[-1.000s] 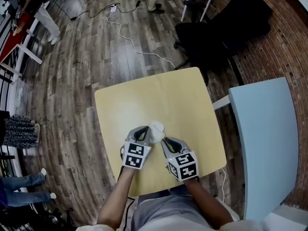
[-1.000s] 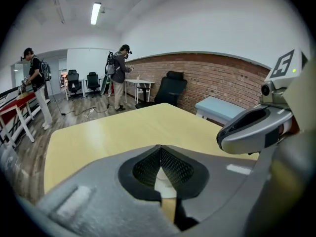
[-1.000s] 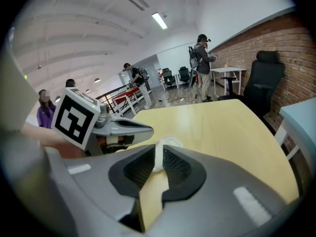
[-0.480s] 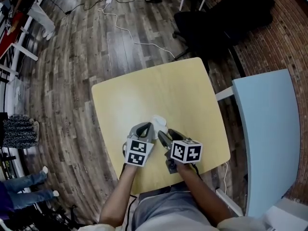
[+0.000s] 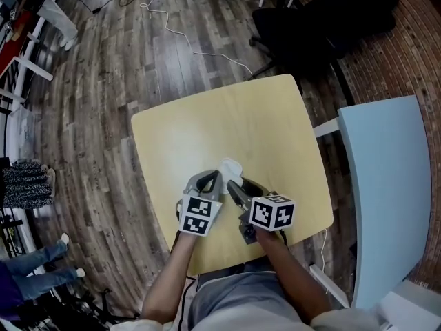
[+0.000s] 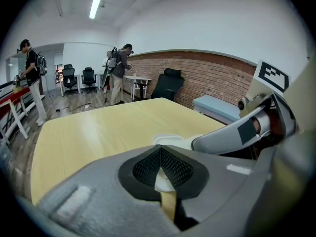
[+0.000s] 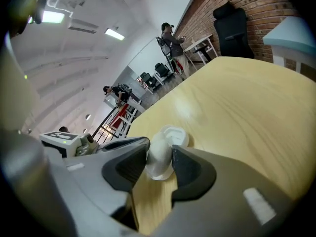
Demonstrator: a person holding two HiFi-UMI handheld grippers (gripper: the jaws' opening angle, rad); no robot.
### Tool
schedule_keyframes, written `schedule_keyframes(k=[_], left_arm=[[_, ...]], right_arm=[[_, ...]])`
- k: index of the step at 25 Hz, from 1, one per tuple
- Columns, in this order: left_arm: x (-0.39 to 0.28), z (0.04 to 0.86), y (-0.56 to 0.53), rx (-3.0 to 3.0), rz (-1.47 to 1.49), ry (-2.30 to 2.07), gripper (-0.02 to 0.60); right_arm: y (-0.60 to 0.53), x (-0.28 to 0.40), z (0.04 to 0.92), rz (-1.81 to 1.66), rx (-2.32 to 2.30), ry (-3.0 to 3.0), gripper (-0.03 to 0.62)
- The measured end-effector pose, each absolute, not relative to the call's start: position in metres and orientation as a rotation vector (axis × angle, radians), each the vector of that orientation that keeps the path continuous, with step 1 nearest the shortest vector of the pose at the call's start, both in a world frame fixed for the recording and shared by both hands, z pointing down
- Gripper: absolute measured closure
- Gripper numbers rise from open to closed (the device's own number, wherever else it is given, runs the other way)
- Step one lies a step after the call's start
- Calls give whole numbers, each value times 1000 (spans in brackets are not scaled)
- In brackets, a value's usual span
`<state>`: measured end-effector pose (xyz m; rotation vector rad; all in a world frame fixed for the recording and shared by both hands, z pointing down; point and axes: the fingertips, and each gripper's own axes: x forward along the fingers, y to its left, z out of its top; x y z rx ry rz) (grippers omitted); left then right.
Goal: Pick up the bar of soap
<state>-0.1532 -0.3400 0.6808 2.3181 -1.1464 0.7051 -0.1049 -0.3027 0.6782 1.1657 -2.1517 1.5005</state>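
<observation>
The white bar of soap (image 7: 158, 154) stands on edge on the yellow table (image 5: 262, 129). The closing jaws of my right gripper (image 7: 159, 166) have it between them, and both pads touch its sides. Behind it lies a white round-edged wrapping piece (image 7: 176, 135). In the head view the white bundle (image 5: 231, 167) sits just past both grippers, with my right gripper (image 5: 236, 185) at its near right. My left gripper (image 5: 210, 180) is at its near left. In the left gripper view my left gripper (image 6: 161, 171) is shut with a thin white sliver pinched between its pads.
A light blue table (image 5: 386, 185) stands close on the right. A black office chair (image 5: 310, 19) is beyond the table's far corner, and cables (image 5: 186, 40) run over the wood floor. People (image 6: 118, 73) stand far off by the brick wall.
My right gripper has rolled so its marker cube faces up and has moved in onto the white bundle; its jaws now stand wider, around the soap. The left gripper has barely moved.
</observation>
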Motion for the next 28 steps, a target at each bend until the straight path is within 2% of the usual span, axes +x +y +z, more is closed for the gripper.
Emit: schedule_keyframes(k=[12,20,28], left_arm=[[-158,686,-342,2290,670,-1157,578],[-157,683,-342,2272,627,-1159,580],[-160,675,-340,2258,562,-1199,580]], right_arm=[[-300,-119,689,1346,1053,-2090,435],[-301,-115,685,1701,1074,-2055,439],[-303,-115,677,1852,1053,-2078,439]])
